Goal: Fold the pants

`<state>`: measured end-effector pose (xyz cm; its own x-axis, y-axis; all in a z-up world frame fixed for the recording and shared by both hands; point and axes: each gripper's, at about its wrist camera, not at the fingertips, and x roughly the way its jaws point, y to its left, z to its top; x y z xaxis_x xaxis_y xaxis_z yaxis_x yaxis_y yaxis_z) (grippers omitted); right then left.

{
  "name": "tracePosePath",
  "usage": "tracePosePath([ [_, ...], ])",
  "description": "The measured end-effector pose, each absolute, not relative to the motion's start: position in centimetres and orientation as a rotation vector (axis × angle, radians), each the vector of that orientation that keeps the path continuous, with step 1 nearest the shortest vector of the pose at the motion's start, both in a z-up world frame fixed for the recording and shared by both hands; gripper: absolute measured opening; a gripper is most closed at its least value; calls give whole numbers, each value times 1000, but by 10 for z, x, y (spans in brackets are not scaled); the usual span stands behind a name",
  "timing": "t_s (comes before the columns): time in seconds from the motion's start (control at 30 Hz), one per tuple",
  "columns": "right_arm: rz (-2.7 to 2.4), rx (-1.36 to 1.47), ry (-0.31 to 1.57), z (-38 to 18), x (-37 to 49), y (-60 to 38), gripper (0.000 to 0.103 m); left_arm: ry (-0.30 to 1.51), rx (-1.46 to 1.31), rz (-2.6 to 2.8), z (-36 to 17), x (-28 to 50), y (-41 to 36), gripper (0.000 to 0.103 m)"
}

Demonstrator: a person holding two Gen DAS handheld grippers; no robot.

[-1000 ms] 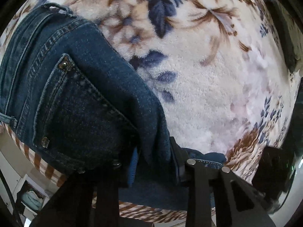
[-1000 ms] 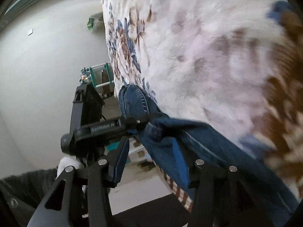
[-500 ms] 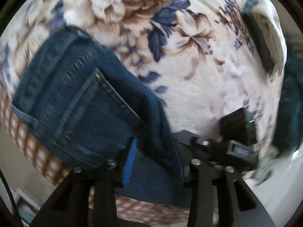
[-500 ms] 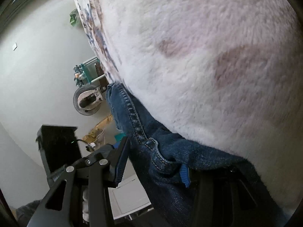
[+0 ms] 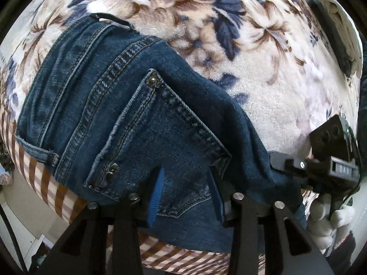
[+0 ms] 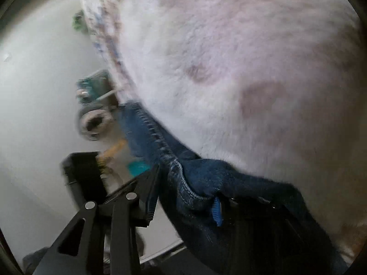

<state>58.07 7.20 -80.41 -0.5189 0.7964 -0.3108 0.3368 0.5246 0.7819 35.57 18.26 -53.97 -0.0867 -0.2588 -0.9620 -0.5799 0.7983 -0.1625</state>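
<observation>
Your dark blue denim jeans (image 5: 128, 123) lie seat-up on the plush cream blanket with brown and navy flowers (image 5: 263, 52), near its edge, where a brown-and-white striped sheet (image 5: 45, 183) shows beneath. The waistband runs along the left side, one belt loop sticking up at the top, and the riveted back pocket faces you.

Your left gripper (image 5: 185, 190) points steeply down at that pocket. Its blue-padded fingers (image 5: 156, 194) stand apart with denim between them; the pads sit against the cloth at the pocket's lower corner, but you are not clearly pinching a fold — the fabric looks flat there. The jaws opened a little a moment ago and now hold.

Your right gripper (image 6: 185, 197) comes in nearly level at the blanket's edge. Its jaws have just been closing, and a bunched fold of the jeans' stitched hem or seam sits between them, pressed against the blue pad on the right finger (image 6: 216, 208) — the picture is blurred, so whether the other finger presses too cannot be told.

In the left view, your white-gloved hand (image 5: 330, 213) grips the black handle of the right gripper at the jeans' far edge.
</observation>
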Motion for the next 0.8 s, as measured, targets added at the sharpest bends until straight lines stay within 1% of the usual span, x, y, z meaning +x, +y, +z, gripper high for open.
tracePosePath([
  [0.03, 828, 925, 2081, -802, 588, 68, 22, 1676, -662, 294, -535, 348, 189, 36],
  [0.07, 785, 947, 2045, -799, 596, 59, 16, 1670, -664, 280, -538, 342, 194, 36],
  [0.13, 729, 1034, 2004, -793, 608, 38, 15, 1668, -658, 261, -543, 345, 194, 36],
  [0.23, 736, 981, 1991, -784, 610, 30, 15, 1670, -665, 256, -548, 344, 198, 36],
  [0.33, 769, 1012, 2012, -781, 607, 32, 18, 1670, -684, 252, -551, 345, 203, 36],
  [0.37, 771, 1011, 2024, -783, 608, 35, 22, 1672, -678, 245, -552, 345, 204, 36],
  [0.4, 787, 991, 2045, -785, 607, 42, 33, 1673, -672, 240, -553, 345, 204, 36],
  [0.47, 831, 932, 2122, -796, 602, 65, 45, 1676, -659, 229, -555, 345, 205, 36],
  [0.57, 887, 822, 2191, -810, 589, 82, 45, 1681, -658, 216, -556, 344, 206, 37],
  [0.6, 901, 780, 2198, -809, 591, 88, 39, 1681, -657, 212, -557, 344, 206, 37],
  [0.63, 891, 749, 2205, -807, 594, 91, 31, 1678, -657, 208, -558, 344, 207, 36],
  [0.67, 878, 761, 2192, -803, 600, 87, 19, 1675, -659, 204, -558, 344, 207, 36],
  [0.7, 861, 776, 2167, -799, 606, 81, 12, 1670, -665, 194, -558, 343, 207, 36],
  [0.8, 780, 913, 2081, -789, 622, 44, 12, 1656, -703, 176, -560, 339, 211, 36],
])
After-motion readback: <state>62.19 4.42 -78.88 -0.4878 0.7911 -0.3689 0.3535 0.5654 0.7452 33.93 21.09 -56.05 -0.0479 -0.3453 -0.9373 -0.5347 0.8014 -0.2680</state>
